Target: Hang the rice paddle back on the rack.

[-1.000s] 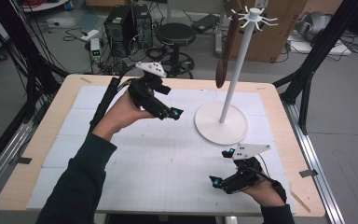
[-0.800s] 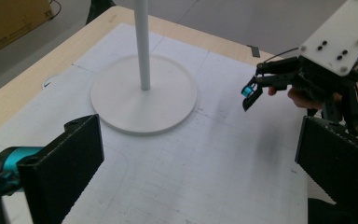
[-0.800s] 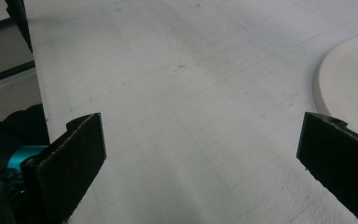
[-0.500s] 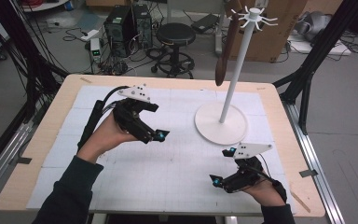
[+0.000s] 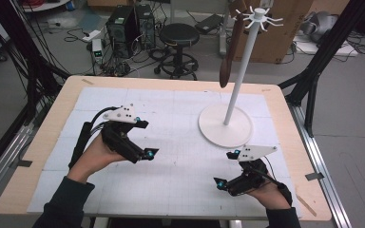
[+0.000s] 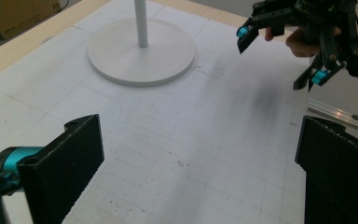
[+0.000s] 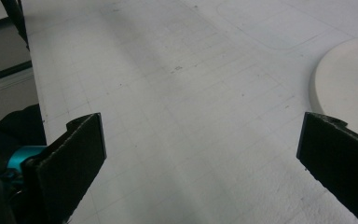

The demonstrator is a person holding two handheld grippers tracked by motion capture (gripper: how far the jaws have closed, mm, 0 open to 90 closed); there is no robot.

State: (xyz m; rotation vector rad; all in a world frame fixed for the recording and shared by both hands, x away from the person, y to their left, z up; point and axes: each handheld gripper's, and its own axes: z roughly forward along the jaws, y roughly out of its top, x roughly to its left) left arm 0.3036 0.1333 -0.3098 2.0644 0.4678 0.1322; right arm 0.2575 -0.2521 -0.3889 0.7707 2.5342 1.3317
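Both grippers empty. Left gripper [image 5: 148, 153] hovers over the mat [image 5: 171, 180], jaws wide apart. Right gripper [image 5: 227, 168] low at the near edge, jaws spread too. The brown piece [image 5: 229, 57] hangs from the stand [image 5: 240, 71] at the far right, well apart from both. Judgement: nothing left to grip; I settle my hands low, clear of the base [image 5: 225, 126].

The white mat [image 5: 171, 118] lies bare between the left gripper [image 5: 147, 154] and the right gripper [image 5: 225, 171], so there is room to pass. Ahead of the right gripper stands the white stand [image 5: 225, 124], with its wide round base and tall pole in the way. A brown spoon [image 5: 229, 57] hangs high beside the pole.
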